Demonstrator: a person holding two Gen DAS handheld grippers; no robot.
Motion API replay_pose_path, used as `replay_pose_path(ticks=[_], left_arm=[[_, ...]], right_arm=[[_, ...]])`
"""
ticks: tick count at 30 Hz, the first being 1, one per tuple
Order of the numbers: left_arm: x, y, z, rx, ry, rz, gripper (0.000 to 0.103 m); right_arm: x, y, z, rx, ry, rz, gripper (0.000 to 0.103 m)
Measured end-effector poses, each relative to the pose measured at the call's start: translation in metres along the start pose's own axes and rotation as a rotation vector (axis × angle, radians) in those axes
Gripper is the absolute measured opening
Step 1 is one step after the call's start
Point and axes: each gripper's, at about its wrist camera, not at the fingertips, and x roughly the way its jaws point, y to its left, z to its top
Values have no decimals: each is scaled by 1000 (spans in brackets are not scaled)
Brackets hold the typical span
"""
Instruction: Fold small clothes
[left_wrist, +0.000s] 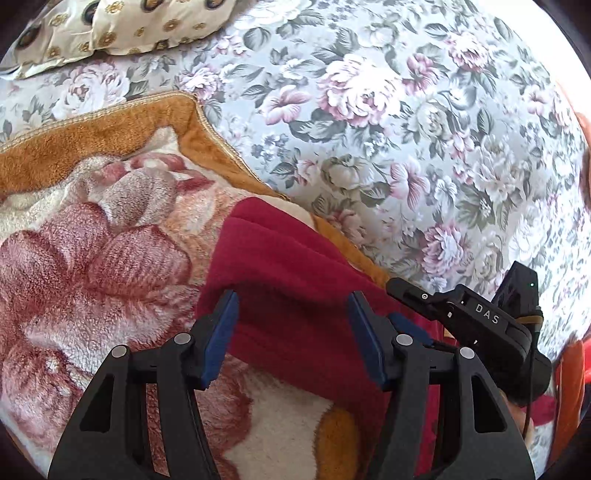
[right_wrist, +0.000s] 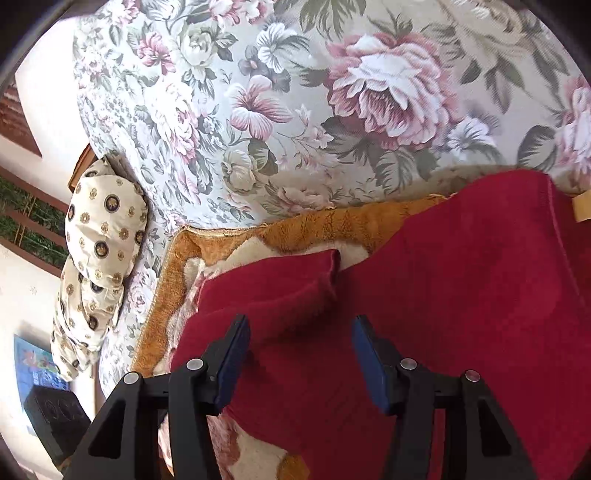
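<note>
A dark red fleece garment (left_wrist: 288, 273) lies on a plush orange and cream blanket (left_wrist: 92, 229). My left gripper (left_wrist: 291, 306) is open just above the garment's near part, its blue pads on either side of the cloth. The right gripper's black body (left_wrist: 480, 317) shows at the right of that view. In the right wrist view the red garment (right_wrist: 461, 288) spreads wide, with a folded flap or sleeve (right_wrist: 280, 284) on the left. My right gripper (right_wrist: 299, 332) is open over the garment, holding nothing.
The bed has a floral cover (left_wrist: 369, 110). A cream patterned pillow (right_wrist: 103, 236) lies at the bed's edge, also seen in the left wrist view (left_wrist: 110, 26). A black box (right_wrist: 55, 417) stands on the floor beside the bed.
</note>
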Motion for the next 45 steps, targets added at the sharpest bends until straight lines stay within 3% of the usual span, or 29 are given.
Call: replay_pose_path(ticks=[2, 3, 4, 5, 7, 10, 13, 17, 20, 21, 22, 24, 28, 29, 30, 31, 32, 33, 35, 39, 41, 45], left_arm=[[-3, 5, 1, -11, -15, 18, 60], [-4, 7, 1, -14, -22, 25, 60], [-7, 11, 3, -24, -33, 33, 60], [-10, 15, 5, -37, -48, 35, 60], [-22, 27, 10, -92, -101, 28, 60], [-32, 40, 12, -154, -150, 19, 63], [-27, 35, 10, -147, -109, 2, 63], [-14, 1, -4, -26, -36, -29, 63], [-2, -28, -22, 79, 24, -54, 63], [2, -34, -27, 101, 48, -66, 63], [5, -38, -31, 117, 67, -72, 63], [9, -44, -36, 137, 85, -70, 63], [13, -46, -35, 147, 86, -58, 63], [14, -44, -34, 140, 87, -55, 63], [15, -42, -33, 132, 90, -50, 63], [17, -40, -32, 125, 92, -44, 63], [17, -39, -32, 122, 91, -40, 63], [16, -38, -32, 122, 85, -40, 63], [11, -41, -32, 138, 64, -47, 63], [6, -53, -35, 193, 42, -57, 63], [10, -60, -39, 212, 61, -68, 63], [17, -78, -50, 261, 84, -95, 63]], right_arm=[[17, -1, 4, 48, 30, 29, 56], [20, 0, 4, 51, 31, 34, 46], [18, 2, 2, 40, 18, 26, 21], [11, 7, -1, 13, -3, 14, 11], [-17, 17, -9, -71, -68, 21, 7], [-77, 23, -26, -221, -167, -20, 7], [-134, 7, -45, -299, -240, -138, 7], [-170, -39, -56, -264, -279, -320, 7], [-172, -83, -55, -169, -208, -378, 7], [-172, -92, -55, -135, -198, -377, 13], [-176, -101, -57, -107, -204, -364, 32], [-186, -117, -58, -37, -244, -338, 61], [-179, -133, -51, 51, -221, -302, 63], [-173, -131, -50, 46, -214, -315, 62], [-169, -129, -48, 26, -225, -333, 55], [-167, -125, -46, 6, -233, -353, 26], [-167, -123, -44, -2, -227, -368, 10], [-173, -120, -43, -7, -246, -351, 7], [-195, -109, -44, -62, -313, -355, 7], [-244, -99, -47, -194, -428, -553, 6], [-256, -116, -43, -174, -432, -630, 6], [-249, -157, -38, -83, -346, -703, 6]])
